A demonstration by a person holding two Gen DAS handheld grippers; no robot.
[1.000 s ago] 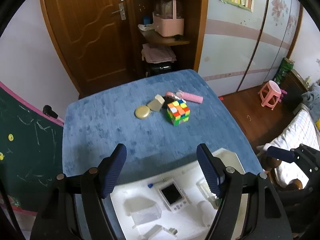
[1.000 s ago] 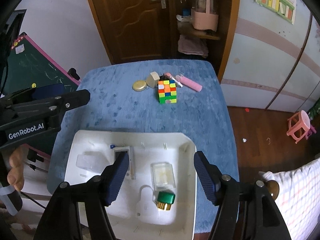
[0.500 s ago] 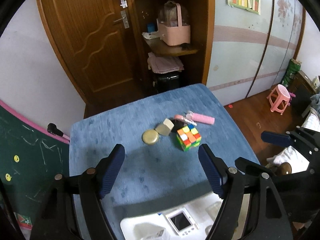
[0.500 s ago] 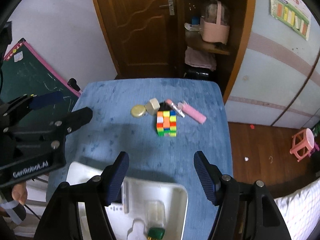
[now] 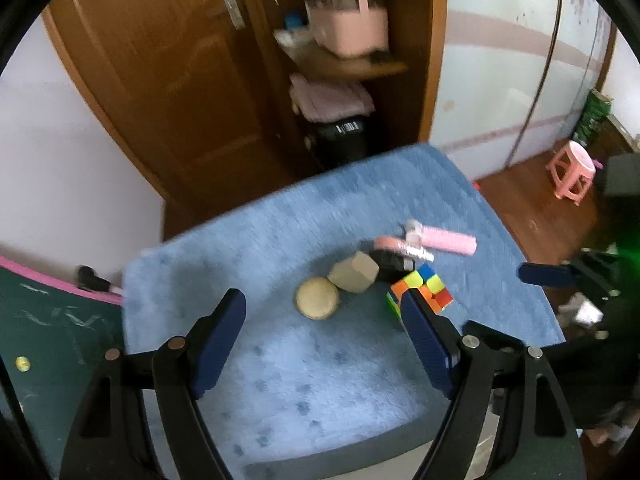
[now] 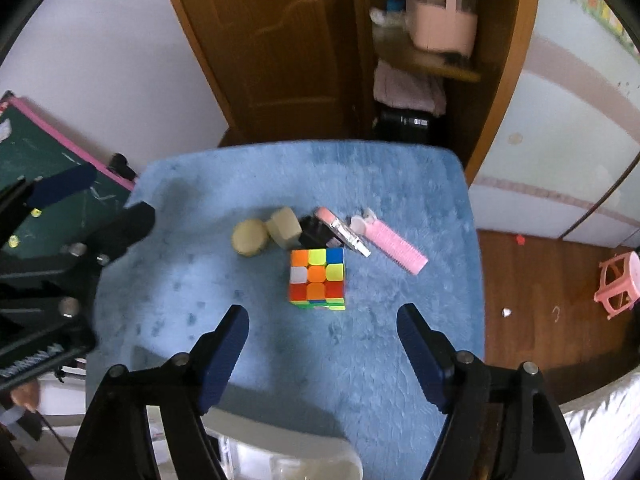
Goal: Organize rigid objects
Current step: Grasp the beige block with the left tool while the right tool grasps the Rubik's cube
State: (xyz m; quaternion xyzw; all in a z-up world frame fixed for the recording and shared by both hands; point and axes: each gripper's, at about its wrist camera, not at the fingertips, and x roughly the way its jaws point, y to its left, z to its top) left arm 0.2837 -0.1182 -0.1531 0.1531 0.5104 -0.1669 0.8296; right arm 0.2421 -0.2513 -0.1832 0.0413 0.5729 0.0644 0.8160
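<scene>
1. Two grippers above a blue cloth-covered table (image 6: 400, 360), both pointing steeply down at a cluster of small items near the far middle of the cloth.
2. Left gripper (image 5: 324, 312): jaws set wide, just been opening, nothing between the pads but bare cloth; blue fingertips (image 5: 224, 332) clear of every item.
3. Right gripper (image 6: 322, 328): jaws likewise wide, just been opening, holding nothing; blue fingertips (image 6: 228, 344) apart from the items.
4. Colour cube (image 6: 317, 278) sitting flat on the cloth, nearest item to the right gripper, just beyond the gap between its fingers; in the left wrist view partly hidden behind that gripper's right finger.
5. Round tan disc (image 6: 249, 237) lying left of the cube, touching or just beside a beige block (image 6: 284, 226).
6. Small black item (image 6: 314, 232) wedged behind the cube and the block; too blurred to identify.
7. Pink comb (image 6: 396, 248) lying diagonally right of the cube, with a pink-and-silver clip-like piece (image 6: 342, 232) between comb and black item.
8. Rim of a white tray (image 6: 280, 432) at the near edge of the table, seen only in the right wrist view, below the fingers.
9. Beyond the table: brown wooden door (image 5: 160, 80), open shelf with a pink basket (image 5: 348, 28), pink stool (image 6: 618, 284) on the wood floor, green chalkboard (image 6: 36, 168) at the left.
10. Left wrist picture smeared by motion blur, small details uncertain.
</scene>
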